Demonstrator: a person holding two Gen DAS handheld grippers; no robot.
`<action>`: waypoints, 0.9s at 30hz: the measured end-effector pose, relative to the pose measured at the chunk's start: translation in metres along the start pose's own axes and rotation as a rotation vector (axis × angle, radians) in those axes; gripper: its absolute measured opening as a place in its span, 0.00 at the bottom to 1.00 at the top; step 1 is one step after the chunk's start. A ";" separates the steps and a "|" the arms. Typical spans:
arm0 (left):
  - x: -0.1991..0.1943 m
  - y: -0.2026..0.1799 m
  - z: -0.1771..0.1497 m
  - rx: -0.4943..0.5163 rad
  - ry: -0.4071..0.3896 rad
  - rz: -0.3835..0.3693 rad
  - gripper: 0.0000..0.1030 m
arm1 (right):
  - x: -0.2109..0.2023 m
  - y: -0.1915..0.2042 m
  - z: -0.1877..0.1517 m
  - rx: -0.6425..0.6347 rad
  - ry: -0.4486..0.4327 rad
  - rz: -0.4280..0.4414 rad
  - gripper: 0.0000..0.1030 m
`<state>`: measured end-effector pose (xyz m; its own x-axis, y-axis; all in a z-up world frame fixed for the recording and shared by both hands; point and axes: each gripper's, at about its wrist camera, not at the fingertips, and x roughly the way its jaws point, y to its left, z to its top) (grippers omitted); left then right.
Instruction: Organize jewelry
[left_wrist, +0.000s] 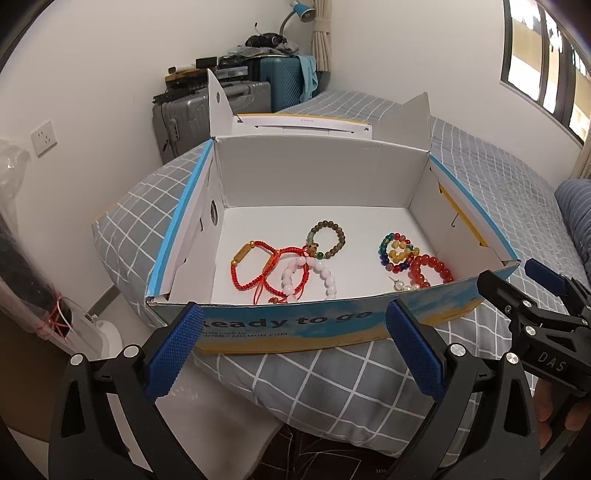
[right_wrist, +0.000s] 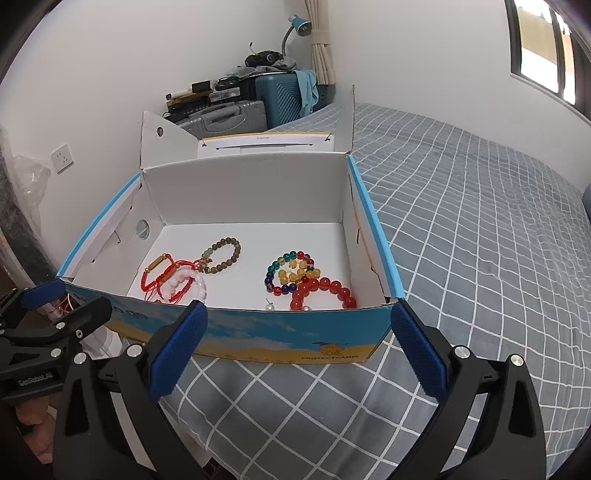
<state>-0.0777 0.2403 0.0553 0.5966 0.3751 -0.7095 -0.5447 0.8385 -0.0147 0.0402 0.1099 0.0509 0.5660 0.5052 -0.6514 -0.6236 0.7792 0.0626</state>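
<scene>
An open cardboard box (left_wrist: 295, 177) (right_wrist: 243, 184) sits on the bed with jewelry on its white floor. Inside lie red cord bracelets (left_wrist: 255, 269) (right_wrist: 162, 277), a pink-white bead bracelet (left_wrist: 325, 275) (right_wrist: 188, 286), an olive bead bracelet (left_wrist: 338, 236) (right_wrist: 231, 247), a multicolour bead bracelet (left_wrist: 386, 254) (right_wrist: 280, 275), a red bead bracelet (left_wrist: 437, 267) (right_wrist: 332, 288) and pearl earrings (left_wrist: 404, 285) (right_wrist: 269, 305). My left gripper (left_wrist: 295, 350) is open and empty before the box's front wall. My right gripper (right_wrist: 299, 347) is open and empty at the same wall.
The bed has a grey checked cover (right_wrist: 480, 240). Suitcases (left_wrist: 192, 110) (right_wrist: 284, 96) piled with clutter stand against the far wall. A window (left_wrist: 546, 59) is at the right. The right gripper shows at the edge of the left wrist view (left_wrist: 535, 299).
</scene>
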 end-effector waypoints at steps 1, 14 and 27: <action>0.000 0.001 0.000 -0.002 0.002 -0.001 0.94 | 0.000 0.000 0.000 0.000 0.000 0.000 0.93; 0.001 0.003 -0.001 -0.007 0.000 0.000 0.94 | 0.001 0.004 -0.002 -0.004 0.008 0.003 0.93; -0.001 0.002 0.001 0.001 -0.012 0.006 0.94 | 0.002 0.003 -0.002 -0.003 0.015 0.005 0.93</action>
<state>-0.0786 0.2417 0.0566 0.5999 0.3851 -0.7013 -0.5479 0.8365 -0.0093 0.0385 0.1127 0.0480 0.5548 0.5038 -0.6621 -0.6283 0.7754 0.0636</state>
